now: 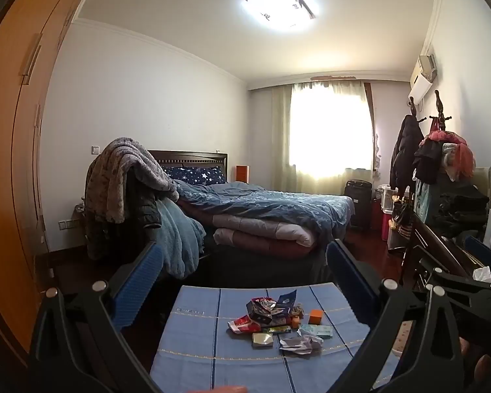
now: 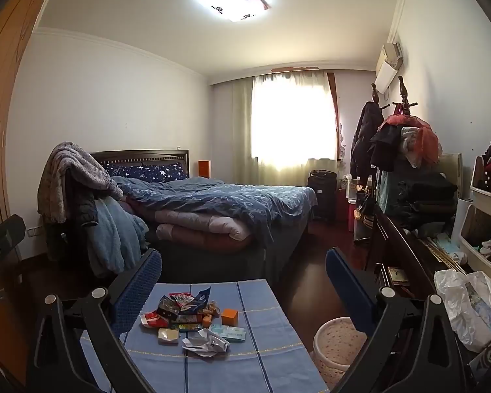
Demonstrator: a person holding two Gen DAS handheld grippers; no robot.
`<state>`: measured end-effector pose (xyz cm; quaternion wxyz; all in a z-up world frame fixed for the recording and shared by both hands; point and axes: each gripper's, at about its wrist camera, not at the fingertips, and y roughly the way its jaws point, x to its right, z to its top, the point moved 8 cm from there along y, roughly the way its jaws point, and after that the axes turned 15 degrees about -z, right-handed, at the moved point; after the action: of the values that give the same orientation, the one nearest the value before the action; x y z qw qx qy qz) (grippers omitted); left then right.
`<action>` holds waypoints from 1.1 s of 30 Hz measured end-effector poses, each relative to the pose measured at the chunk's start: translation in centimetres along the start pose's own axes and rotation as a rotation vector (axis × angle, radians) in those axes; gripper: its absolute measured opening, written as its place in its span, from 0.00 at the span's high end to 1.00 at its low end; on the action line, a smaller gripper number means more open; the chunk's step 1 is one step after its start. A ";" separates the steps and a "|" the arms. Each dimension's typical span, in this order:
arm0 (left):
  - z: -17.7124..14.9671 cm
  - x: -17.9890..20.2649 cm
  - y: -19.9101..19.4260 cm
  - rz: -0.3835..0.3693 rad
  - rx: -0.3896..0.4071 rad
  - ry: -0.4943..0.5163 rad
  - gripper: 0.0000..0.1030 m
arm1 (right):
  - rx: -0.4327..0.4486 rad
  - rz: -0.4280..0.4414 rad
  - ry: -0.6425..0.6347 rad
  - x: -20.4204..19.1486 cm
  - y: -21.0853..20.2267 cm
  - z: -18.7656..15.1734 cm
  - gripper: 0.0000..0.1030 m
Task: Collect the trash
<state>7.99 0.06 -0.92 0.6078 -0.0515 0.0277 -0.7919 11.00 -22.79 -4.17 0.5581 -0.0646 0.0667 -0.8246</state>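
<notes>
A pile of trash lies on a small table with a blue striped cloth: crumpled wrappers, a crumpled white paper, an orange cube and a small tin. The pile also shows in the right wrist view, with the crumpled paper nearest. My left gripper is open and empty, held above the table behind the pile. My right gripper is open and empty, over the table's right part. A round pale bin stands on the floor right of the table.
A bed with blue bedding stands beyond the table. A chair draped with blankets is at the left. A dark dresser piled with clothes runs along the right, with a white plastic bag near me. A wardrobe is left.
</notes>
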 end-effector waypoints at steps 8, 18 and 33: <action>0.1 0.0 0.0 0.000 0.006 -0.003 0.03 | 0.002 0.003 -0.003 -0.2 0.1 -0.1 0.03; 0.0 -0.1 0.0 0.002 0.004 -0.007 0.03 | 0.004 0.002 0.005 -0.1 0.1 -0.1 0.03; -0.6 0.0 0.3 0.002 -0.001 -0.019 0.03 | -0.004 -0.001 0.000 -0.4 0.5 -0.5 0.03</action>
<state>8.21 -0.07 -1.57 0.6087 -0.0594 0.0224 -0.7908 11.47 -22.58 -4.78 0.5573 -0.0657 0.0682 -0.8249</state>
